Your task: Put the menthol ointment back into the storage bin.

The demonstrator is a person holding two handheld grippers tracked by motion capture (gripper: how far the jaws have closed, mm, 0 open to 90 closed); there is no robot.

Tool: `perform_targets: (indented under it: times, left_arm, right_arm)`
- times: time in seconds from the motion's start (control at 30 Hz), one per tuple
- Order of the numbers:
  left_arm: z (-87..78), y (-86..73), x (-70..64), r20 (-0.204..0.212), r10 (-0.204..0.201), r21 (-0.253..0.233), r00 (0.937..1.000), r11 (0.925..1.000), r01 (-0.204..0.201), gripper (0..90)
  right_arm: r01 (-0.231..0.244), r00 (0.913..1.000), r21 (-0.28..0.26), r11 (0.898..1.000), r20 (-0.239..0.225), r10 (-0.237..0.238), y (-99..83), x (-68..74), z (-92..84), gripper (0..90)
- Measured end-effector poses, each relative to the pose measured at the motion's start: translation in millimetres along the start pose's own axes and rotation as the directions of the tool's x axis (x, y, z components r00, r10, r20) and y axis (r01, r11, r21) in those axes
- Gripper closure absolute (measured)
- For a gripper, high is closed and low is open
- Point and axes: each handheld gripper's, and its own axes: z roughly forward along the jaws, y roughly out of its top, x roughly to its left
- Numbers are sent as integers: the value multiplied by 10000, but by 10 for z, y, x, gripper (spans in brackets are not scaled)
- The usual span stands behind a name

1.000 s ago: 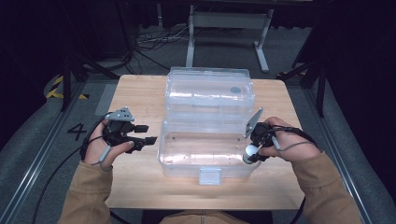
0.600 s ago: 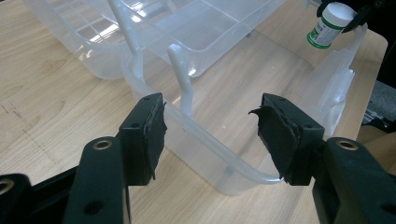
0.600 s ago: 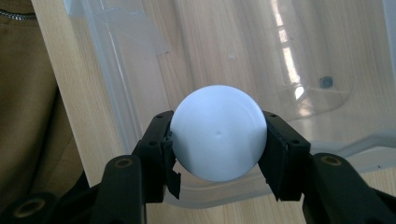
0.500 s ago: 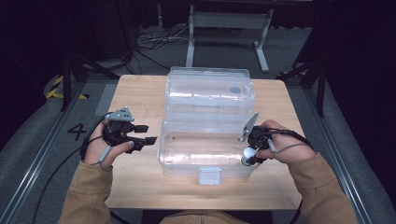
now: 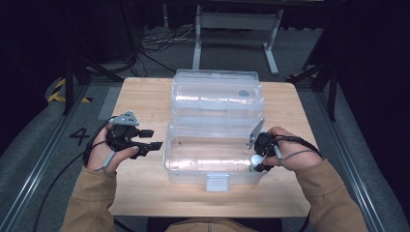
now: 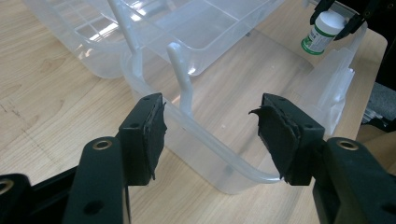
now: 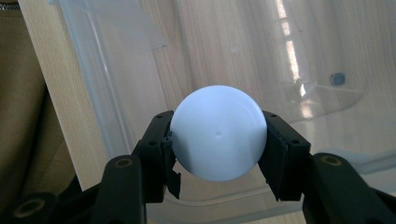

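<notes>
**A little bottle held over the clear box**

The right gripper [image 5: 257, 162] holds a small white bottle with a green label [image 6: 321, 32]. Its two black jaws squeeze the bottle's round white cap [image 7: 218, 139] from both sides. The bottle hangs just above the near right corner of the clear plastic box [image 5: 193, 159], inside its rim. The box stands open, with its lid [image 5: 217, 94] folded back behind it. The left gripper [image 5: 147, 138] is wide open and holds nothing. It waits just beside the left wall of the box, not touching it. The box sits in the middle of the wooden bench [image 5: 140, 96].
</notes>
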Motion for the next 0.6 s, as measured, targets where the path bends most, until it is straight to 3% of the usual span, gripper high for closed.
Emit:
perform_targets:
  times: [0.6]
  left_arm:
    - [3, -4, 9, 25, -15, 39, 10000, 10000, 15, 416]
  right_arm:
    - [77, 9999, 375, 9993, -76, -75, 54, -18, 101, 502]
